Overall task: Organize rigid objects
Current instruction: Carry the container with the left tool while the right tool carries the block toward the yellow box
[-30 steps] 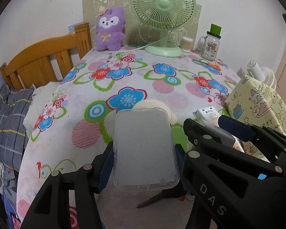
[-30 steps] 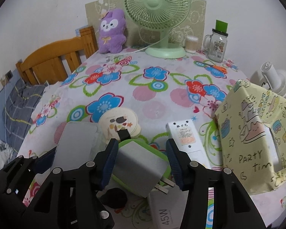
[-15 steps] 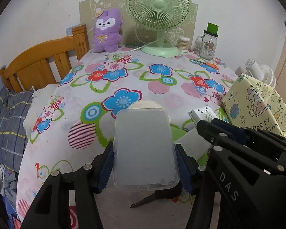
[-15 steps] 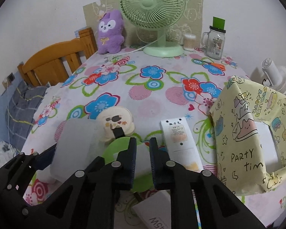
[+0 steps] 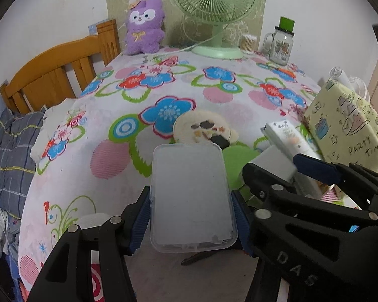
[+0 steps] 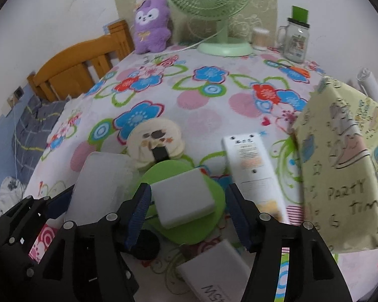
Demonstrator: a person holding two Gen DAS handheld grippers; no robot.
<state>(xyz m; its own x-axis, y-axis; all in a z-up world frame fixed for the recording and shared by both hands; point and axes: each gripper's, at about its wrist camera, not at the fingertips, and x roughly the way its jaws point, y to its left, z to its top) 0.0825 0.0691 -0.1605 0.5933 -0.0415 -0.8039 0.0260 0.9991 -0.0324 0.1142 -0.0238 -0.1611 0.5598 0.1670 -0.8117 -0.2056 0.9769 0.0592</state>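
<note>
Opening around the grey charger block (image 6: 182,202) on the green disc (image 6: 214,216) near centre, the right tongs (image 6: 186,211) hold nothing. Left tongs (image 5: 191,216) clamp the frosted box (image 5: 191,196). Risk: a mistimed closure nudges the block off.

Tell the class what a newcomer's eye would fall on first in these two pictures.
The flowered tablecloth stands out most, with a green fan and a purple plush toy at its far edge. Up close, the left claw grips a frosted plastic box. The right claw is opening around a white block on a green disc.
</note>
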